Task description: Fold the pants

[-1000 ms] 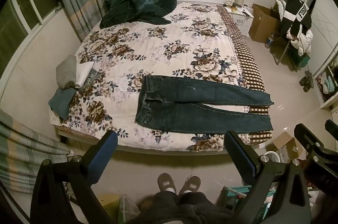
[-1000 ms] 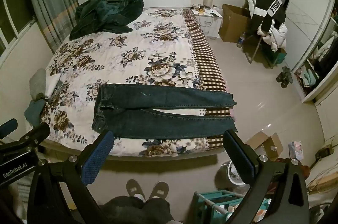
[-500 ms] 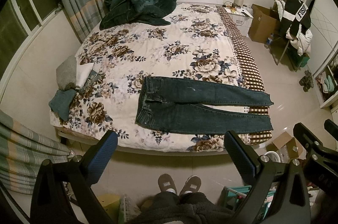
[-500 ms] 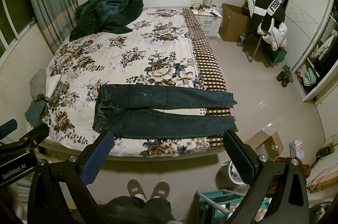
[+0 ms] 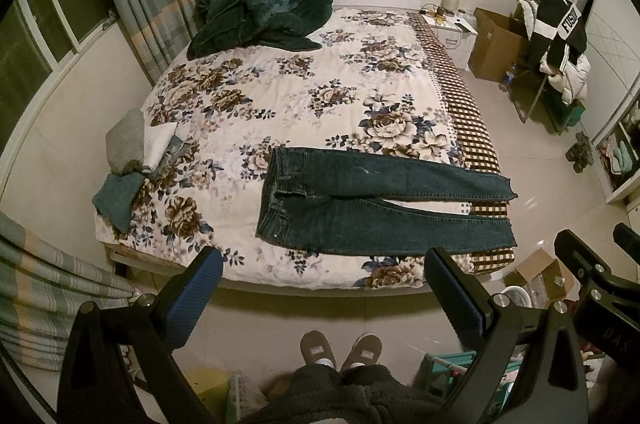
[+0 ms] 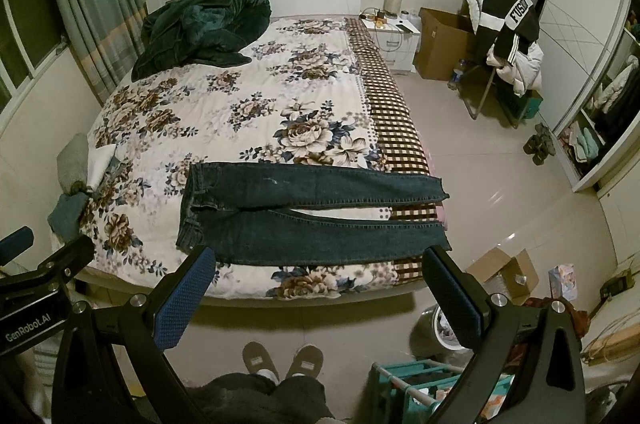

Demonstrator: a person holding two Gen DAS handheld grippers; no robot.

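Observation:
Dark blue jeans point(image 5: 372, 200) lie flat across the near end of the floral bed point(image 5: 280, 96), waist to the left, both legs spread out to the right, cuffs at the bed's right edge. They also show in the right wrist view point(image 6: 304, 208). My left gripper point(image 5: 324, 264) is open and empty, held above the floor short of the bed's near edge. My right gripper point(image 6: 316, 264) is open and empty too, at the same distance. Each gripper shows at the edge of the other's view.
A dark green quilt point(image 5: 260, 12) is heaped at the headboard. Folded clothes point(image 5: 136, 148) sit at the bed's left edge. Right of the bed are a nightstand point(image 6: 396, 36), cardboard boxes point(image 6: 440, 40), a chair with jackets point(image 6: 508, 36) and a wardrobe. My slippered feet point(image 5: 340, 348) stand on the floor below.
Both views have shifted very slightly; the jeans have not moved and both grippers stay open.

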